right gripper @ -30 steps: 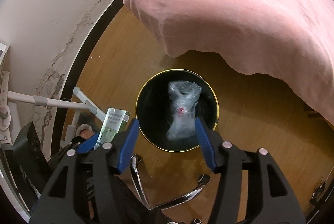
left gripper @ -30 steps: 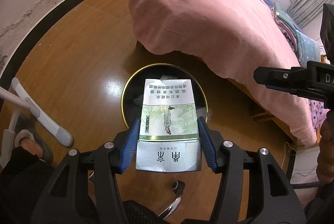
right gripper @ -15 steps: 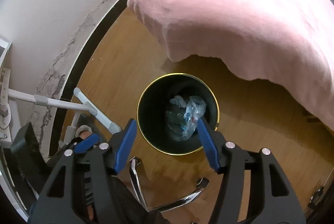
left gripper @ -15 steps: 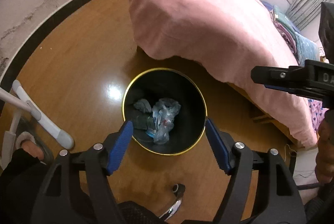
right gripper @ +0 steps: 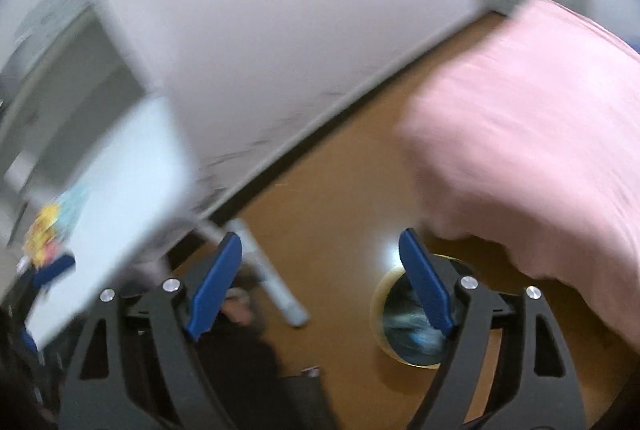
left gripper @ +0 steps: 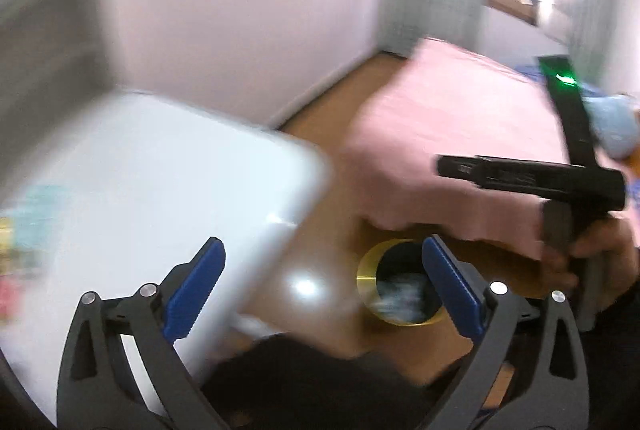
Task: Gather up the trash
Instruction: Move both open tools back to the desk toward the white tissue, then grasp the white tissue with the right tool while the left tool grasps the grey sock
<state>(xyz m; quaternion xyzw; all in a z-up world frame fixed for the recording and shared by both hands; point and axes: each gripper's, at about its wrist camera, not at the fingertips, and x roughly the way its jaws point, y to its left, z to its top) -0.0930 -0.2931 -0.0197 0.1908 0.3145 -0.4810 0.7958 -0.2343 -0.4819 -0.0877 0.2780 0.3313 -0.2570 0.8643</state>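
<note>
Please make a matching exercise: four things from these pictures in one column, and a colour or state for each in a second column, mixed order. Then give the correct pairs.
Things:
1. trash bin
2. bed cover
3. left tool
4. white table

Descriptions:
A. pink, hanging down over the bed's edge
B. jaws opening, nothing between them
C. dark inside with a gold rim, trash in it
D. pale top, blurred colourful items on its far left

Pairs: 1-C, 2-A, 3-B, 4-D
</note>
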